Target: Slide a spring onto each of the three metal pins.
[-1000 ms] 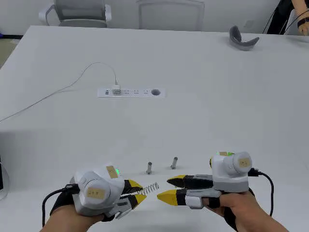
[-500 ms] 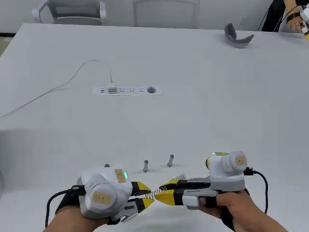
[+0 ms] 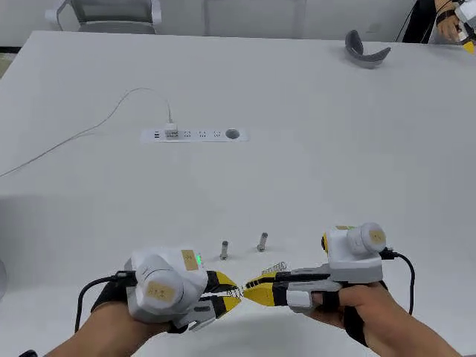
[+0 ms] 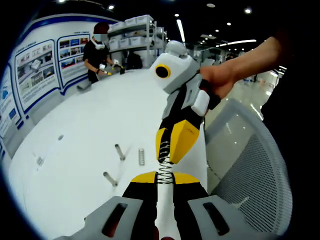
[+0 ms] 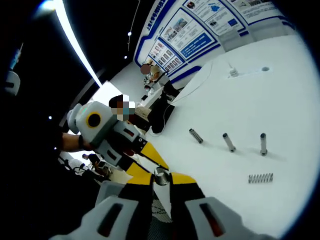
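A small steel spring (image 3: 239, 292) hangs just above the table between my two grippers, each holding one end. My left gripper (image 3: 225, 291) is shut on its near end, and in the left gripper view the coil (image 4: 165, 169) rises from my yellow tips (image 4: 165, 178). My right gripper (image 3: 255, 290) is shut on the other end (image 5: 160, 175). Two upright metal pins (image 3: 224, 250) (image 3: 262, 242) stand just beyond the grippers. A second spring (image 3: 274, 268) lies on the table beside the right gripper's jaws. A ribbed piece (image 5: 196, 135) lies left of the pins; whether it is a pin or a spring is unclear.
A white power strip (image 3: 195, 134) with a plugged cable (image 3: 89, 134) lies mid-table. A grey curved object (image 3: 366, 50) rests at the far right edge. Chairs (image 3: 104, 11) stand behind the table, and a person's hand (image 3: 450, 22) shows at the top right.
My right gripper has moved left to the spring held by the left gripper and its jaws have come together on the spring's free end. The head camera has shifted slightly.
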Demonstrator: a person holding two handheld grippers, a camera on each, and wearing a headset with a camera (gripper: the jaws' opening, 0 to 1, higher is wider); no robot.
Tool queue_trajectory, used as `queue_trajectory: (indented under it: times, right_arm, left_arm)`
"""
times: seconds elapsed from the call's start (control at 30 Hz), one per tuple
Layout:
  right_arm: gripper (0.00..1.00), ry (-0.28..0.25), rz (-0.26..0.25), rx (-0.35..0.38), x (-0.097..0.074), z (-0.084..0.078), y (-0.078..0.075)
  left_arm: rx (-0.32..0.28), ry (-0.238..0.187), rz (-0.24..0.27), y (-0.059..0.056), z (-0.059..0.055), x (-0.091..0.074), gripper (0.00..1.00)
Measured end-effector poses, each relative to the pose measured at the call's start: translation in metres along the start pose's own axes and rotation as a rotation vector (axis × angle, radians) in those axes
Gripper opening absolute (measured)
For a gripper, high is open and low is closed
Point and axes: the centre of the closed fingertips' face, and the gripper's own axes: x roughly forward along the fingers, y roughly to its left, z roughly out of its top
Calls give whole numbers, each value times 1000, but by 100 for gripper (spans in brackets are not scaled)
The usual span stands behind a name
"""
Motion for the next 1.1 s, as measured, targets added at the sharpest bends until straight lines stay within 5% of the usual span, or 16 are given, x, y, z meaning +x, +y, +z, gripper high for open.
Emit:
queue_trajectory:
  times: [0.6, 1.1]
  right_arm:
    - [12, 31, -30, -10, -5, -5, 1]
    - [12, 125, -60, -179, -11, -1, 6]
  left_arm:
    - [31, 5, -63, -5, 5, 7, 10]
    - [-5, -22, -111, -6, 13, 8, 10]
